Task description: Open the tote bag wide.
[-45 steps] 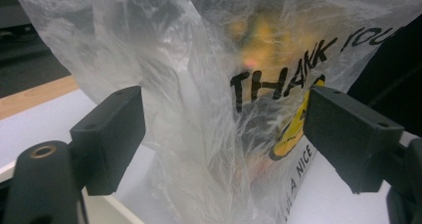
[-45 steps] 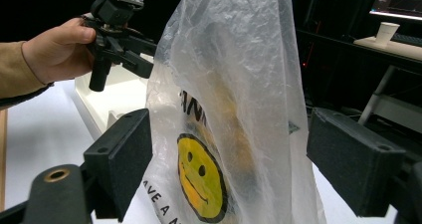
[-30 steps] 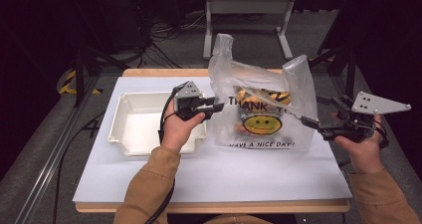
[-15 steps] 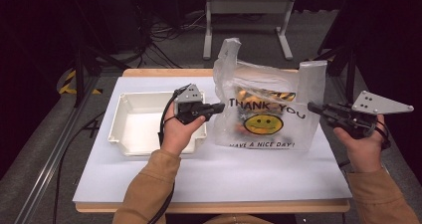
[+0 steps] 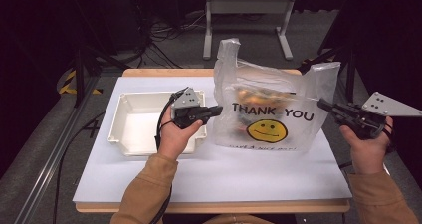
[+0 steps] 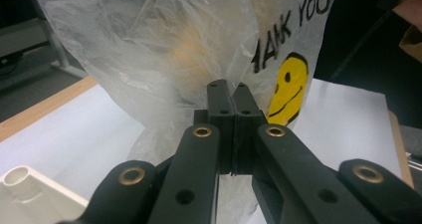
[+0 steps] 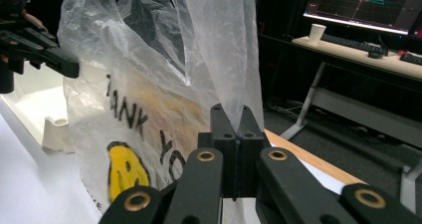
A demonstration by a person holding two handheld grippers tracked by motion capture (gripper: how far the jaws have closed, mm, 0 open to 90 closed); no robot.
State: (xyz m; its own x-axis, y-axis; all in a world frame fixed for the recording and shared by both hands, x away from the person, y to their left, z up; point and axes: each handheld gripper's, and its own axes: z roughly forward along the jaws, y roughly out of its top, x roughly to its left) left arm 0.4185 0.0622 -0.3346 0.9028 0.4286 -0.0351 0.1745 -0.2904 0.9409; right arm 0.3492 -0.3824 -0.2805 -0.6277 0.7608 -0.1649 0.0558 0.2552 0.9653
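Observation:
A clear plastic bag [image 5: 268, 109] printed "THANK YOU" with a yellow smiley stands on the white table [image 5: 224, 174]. Something orange [image 5: 254, 92] shows dimly inside it. My left gripper [image 5: 218, 109] is shut on the film at the bag's left edge. In the left gripper view the pads [image 6: 233, 92] meet with plastic [image 6: 164, 50] bunched around them. My right gripper [image 5: 322, 103] has just been closing and is shut on the bag's right edge. In the right gripper view the film [image 7: 149, 84] runs down into the notch between its pads [image 7: 238, 117].
A shallow white tray [image 5: 129, 134] lies on the table left of the bag, under my left hand. A metal stand [image 5: 244, 10] and cables sit on the floor behind the table. The right gripper view shows a desk with a monitor [image 7: 368, 5] beyond the table.
My right gripper rose from low beside the bag, its open jaws closed on the bag's right edge, and that side now stands taller and stretched to the right. The left hand stayed put.

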